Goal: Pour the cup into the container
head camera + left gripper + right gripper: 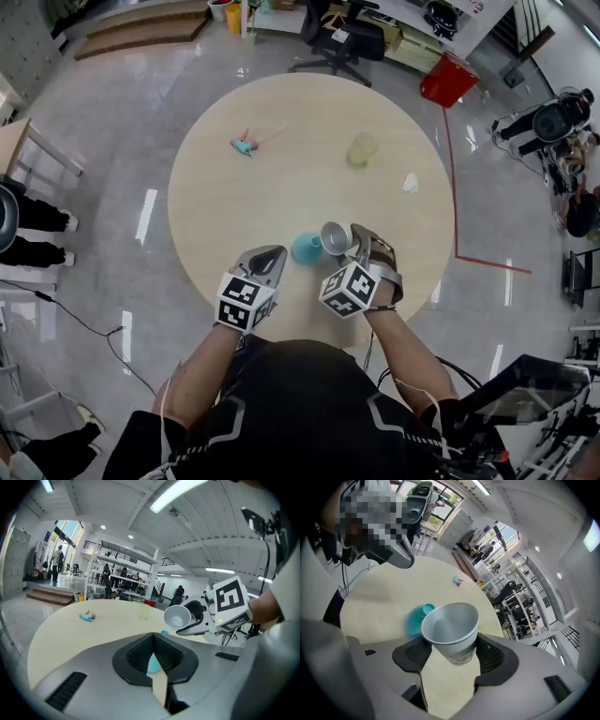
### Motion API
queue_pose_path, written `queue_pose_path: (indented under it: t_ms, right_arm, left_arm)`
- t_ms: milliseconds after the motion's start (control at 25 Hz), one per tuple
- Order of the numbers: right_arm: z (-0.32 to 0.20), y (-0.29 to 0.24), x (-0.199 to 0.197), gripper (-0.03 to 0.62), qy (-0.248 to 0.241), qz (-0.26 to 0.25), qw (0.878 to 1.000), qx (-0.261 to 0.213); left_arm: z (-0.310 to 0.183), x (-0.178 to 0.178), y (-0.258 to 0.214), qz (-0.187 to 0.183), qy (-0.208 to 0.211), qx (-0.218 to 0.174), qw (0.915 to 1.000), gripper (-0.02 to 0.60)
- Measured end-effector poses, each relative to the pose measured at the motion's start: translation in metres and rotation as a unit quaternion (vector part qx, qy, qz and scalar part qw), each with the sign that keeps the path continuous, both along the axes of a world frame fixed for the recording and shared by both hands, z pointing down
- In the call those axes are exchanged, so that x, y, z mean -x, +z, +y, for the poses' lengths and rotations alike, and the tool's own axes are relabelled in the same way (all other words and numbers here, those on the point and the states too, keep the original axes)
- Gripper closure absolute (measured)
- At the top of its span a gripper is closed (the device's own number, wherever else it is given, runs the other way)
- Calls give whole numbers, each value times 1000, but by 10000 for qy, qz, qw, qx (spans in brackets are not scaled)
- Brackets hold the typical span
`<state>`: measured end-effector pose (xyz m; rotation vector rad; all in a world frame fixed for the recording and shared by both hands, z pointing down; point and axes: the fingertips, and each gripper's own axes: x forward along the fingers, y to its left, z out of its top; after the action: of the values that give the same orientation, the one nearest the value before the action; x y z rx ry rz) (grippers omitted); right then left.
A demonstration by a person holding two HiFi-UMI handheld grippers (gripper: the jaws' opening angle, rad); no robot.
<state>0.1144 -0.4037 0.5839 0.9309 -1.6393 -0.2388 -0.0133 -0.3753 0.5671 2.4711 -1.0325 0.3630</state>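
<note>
A white paper cup is held between the jaws of my right gripper, which is shut on it. The cup is tipped, its mouth turned towards the teal container that stands on the round table just to its left. In the right gripper view the cup shows a pale inside with nothing visible in it, and the container lies beyond its rim. My left gripper is shut and empty, close on the container's left. From the left gripper view the cup faces me.
Farther back on the table are a yellowish translucent cup, a small teal and pink toy and a scrap of white paper. A red bin and an office chair stand on the floor beyond the table.
</note>
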Motion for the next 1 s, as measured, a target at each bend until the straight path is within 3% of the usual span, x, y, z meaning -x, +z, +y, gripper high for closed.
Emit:
queue_pose_path:
  t_ms: [1000]
  right_arm:
    - [-8, -3, -11, 293, -309, 917, 9951, -207]
  left_arm:
    - [2, -10, -2, 109, 20, 25, 9999, 580]
